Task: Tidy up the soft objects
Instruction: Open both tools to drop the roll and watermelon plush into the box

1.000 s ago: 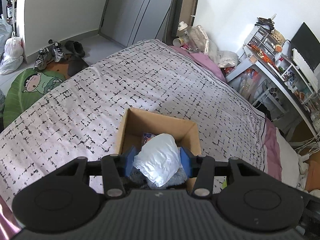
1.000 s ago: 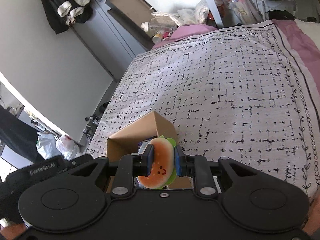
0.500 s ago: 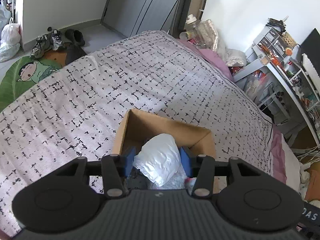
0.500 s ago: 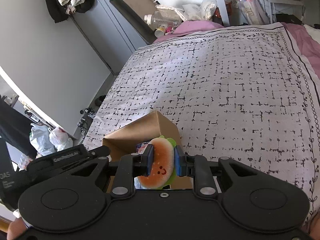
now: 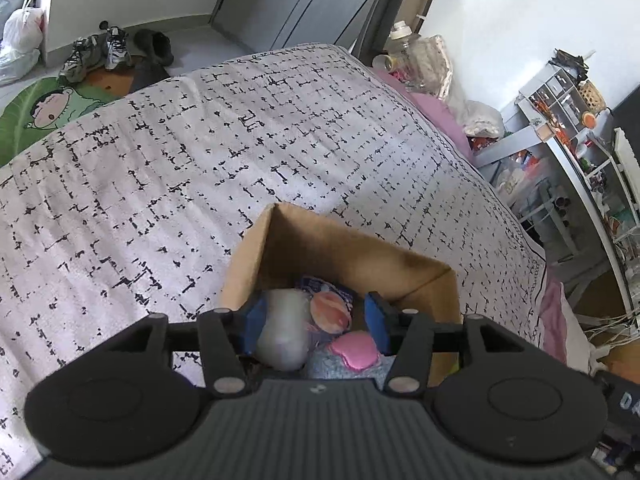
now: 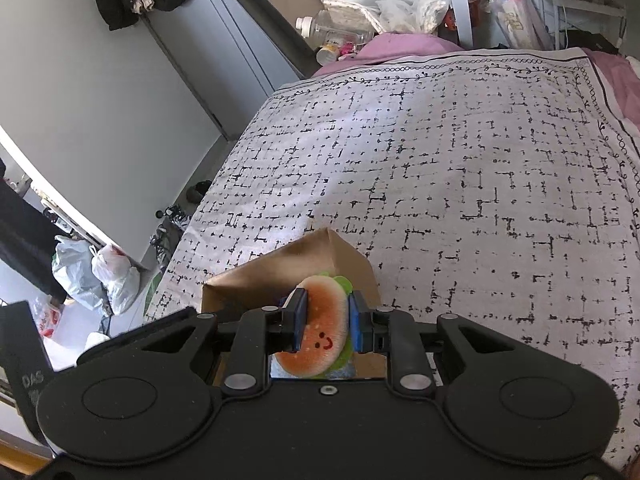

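A bed with a black-flecked white cover stands beside grey wardrobe doors; a cluttered white desk flanks the bed.

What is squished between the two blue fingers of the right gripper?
A squishy burger toy with a smiley face, pinched by the right gripper above the cardboard box, in the right wrist view.

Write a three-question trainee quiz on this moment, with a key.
1. True or false: the right gripper is shut on the burger plush.
2. Where does the cardboard box stand? A) floor B) bedspread C) desk
3. What lies between the left gripper's opening jaws?

Key: 1. True. 2. B, the bedspread. 3. A blurred pale soft bundle, beside one pad only, over the box.
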`<act>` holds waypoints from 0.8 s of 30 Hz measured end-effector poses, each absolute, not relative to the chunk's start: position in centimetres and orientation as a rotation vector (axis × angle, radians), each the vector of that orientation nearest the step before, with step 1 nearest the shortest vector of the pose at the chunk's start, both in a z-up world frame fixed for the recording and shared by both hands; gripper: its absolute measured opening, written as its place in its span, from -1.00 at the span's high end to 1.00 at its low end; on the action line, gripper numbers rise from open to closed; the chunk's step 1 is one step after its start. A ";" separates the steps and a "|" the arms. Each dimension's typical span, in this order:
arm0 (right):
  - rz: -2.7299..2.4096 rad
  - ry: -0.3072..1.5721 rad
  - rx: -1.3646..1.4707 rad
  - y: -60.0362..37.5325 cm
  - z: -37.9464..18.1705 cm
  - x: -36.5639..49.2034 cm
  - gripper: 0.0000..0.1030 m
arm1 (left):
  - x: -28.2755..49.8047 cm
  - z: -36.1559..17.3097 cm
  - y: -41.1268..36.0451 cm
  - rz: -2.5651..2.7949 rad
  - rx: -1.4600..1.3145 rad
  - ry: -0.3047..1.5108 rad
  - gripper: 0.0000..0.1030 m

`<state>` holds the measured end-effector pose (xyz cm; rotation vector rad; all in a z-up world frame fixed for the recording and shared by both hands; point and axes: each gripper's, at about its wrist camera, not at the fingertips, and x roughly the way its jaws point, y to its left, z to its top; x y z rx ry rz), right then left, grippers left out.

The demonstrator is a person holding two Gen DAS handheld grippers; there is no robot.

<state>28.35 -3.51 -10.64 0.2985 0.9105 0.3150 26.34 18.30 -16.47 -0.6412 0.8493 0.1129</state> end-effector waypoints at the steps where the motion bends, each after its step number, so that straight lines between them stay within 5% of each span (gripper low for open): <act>1: 0.314 0.910 0.301 -3.4 -10.7 28.5 0.57 | 26.2 -16.4 18.3 0.110 -0.642 0.849 -0.04; 14: 0.292 0.904 0.346 -2.3 -11.1 31.1 0.56 | 24.6 -14.7 18.7 0.134 -0.630 0.855 -0.16; 20: 0.300 0.895 0.389 -2.0 -10.6 31.9 0.32 | 23.8 -13.8 19.4 0.160 -0.624 0.856 -0.18; 22: 0.296 0.891 0.392 -2.1 -10.3 31.7 0.11 | 23.6 -13.4 19.5 0.165 -0.620 0.859 -0.21; 24: 0.292 0.884 0.393 -2.5 -9.9 31.4 0.10 | 23.3 -13.1 19.5 0.172 -0.616 0.861 -0.37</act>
